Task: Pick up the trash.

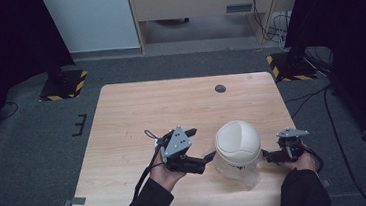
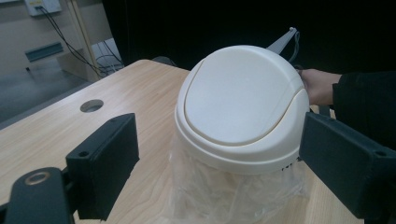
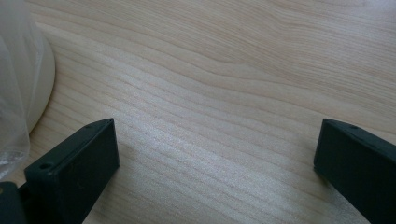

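Observation:
A white dome-lidded bin (image 1: 237, 143) with a clear plastic bag liner (image 2: 233, 196) stands near the front right of the wooden table (image 1: 171, 109). My left gripper (image 1: 200, 144) is just left of it and open; in the left gripper view its jaws (image 2: 219, 140) stand wide on either side of the bin (image 2: 243, 107) without touching it. To the bin's right, my right gripper (image 1: 275, 156) is open. In the right gripper view it (image 3: 215, 140) looks down at bare wood, with the bin's base (image 3: 42, 79) and some plastic at the left edge.
A dark round hole (image 1: 220, 88) sits in the table near its far edge, also in the left gripper view (image 2: 91, 105). The person's other hand (image 2: 320, 86) shows behind the bin. Grey carpet, stand bases and cables surround the table.

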Motion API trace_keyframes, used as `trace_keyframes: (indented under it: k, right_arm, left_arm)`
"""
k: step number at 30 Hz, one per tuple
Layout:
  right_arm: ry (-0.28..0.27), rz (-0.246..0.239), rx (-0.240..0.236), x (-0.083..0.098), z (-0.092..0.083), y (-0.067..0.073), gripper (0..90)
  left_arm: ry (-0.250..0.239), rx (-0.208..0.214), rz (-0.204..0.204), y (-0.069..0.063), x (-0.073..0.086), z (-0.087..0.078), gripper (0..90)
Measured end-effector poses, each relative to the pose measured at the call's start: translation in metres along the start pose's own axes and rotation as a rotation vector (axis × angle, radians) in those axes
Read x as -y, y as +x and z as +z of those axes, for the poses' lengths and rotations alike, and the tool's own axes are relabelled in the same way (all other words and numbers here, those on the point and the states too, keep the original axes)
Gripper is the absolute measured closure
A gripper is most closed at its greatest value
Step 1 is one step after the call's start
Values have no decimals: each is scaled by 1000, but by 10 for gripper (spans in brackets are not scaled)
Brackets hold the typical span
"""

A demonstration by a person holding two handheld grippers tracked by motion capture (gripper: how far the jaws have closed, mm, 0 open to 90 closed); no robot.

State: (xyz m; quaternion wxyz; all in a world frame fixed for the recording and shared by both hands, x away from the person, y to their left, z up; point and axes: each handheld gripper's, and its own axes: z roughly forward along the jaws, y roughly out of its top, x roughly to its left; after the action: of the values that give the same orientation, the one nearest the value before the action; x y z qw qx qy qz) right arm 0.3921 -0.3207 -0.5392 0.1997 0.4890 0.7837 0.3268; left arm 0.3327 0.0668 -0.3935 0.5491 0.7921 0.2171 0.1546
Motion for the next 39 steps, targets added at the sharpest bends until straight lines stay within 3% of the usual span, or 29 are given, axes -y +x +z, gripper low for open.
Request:
trace_keyframes:
  k: [18,31,39]
  right_arm:
    - [1,-1,-1,0,0,0,4]
    - [1,1,-2,-1,1,1,4]
    - [2,2,-2,-1,1,1,4]
  left_arm:
    - [52,104,-4,-25,-1,50,115]
    - [101,127,9,-34,1,69,113]
    - [112,142,-20,-36,3,81,113]
